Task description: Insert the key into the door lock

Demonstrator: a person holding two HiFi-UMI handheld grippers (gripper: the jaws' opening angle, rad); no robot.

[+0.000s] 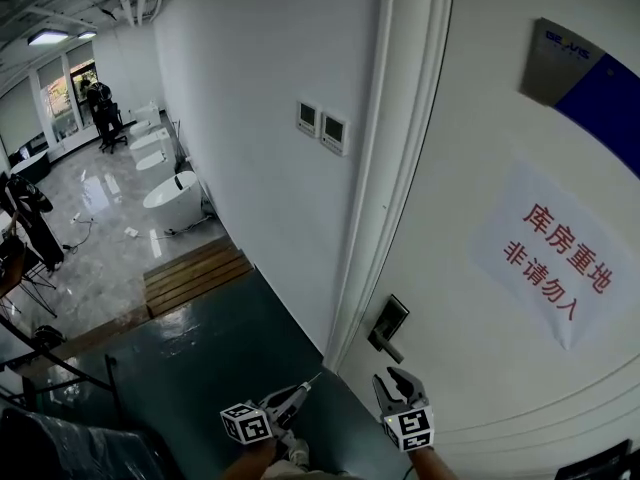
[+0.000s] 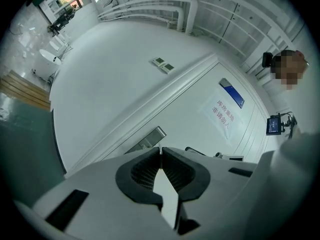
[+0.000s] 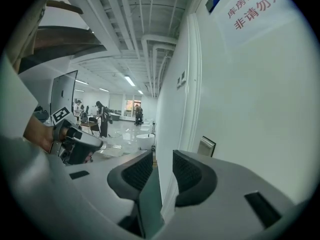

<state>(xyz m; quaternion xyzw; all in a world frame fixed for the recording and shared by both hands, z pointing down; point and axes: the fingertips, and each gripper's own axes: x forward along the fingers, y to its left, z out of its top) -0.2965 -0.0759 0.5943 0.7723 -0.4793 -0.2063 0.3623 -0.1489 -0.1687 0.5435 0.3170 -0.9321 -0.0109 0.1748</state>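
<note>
Left tool (image 1: 297,394) pressed shut on thin silver key (image 1: 313,380), blade aimed 1 o'clock. Dark rectangular lock plate with lever handle (image 1: 387,326) on white door (image 1: 500,388) lies near, at 1 o'clock of key tip, not touching. Right tool (image 1: 390,378) spread, empty, nearer lock.

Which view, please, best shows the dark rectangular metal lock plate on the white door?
Head view: dark metal lock plate whole, lever included. Left gripper view: partly hidden behind jaws. Right gripper view: foreshortened.
</note>
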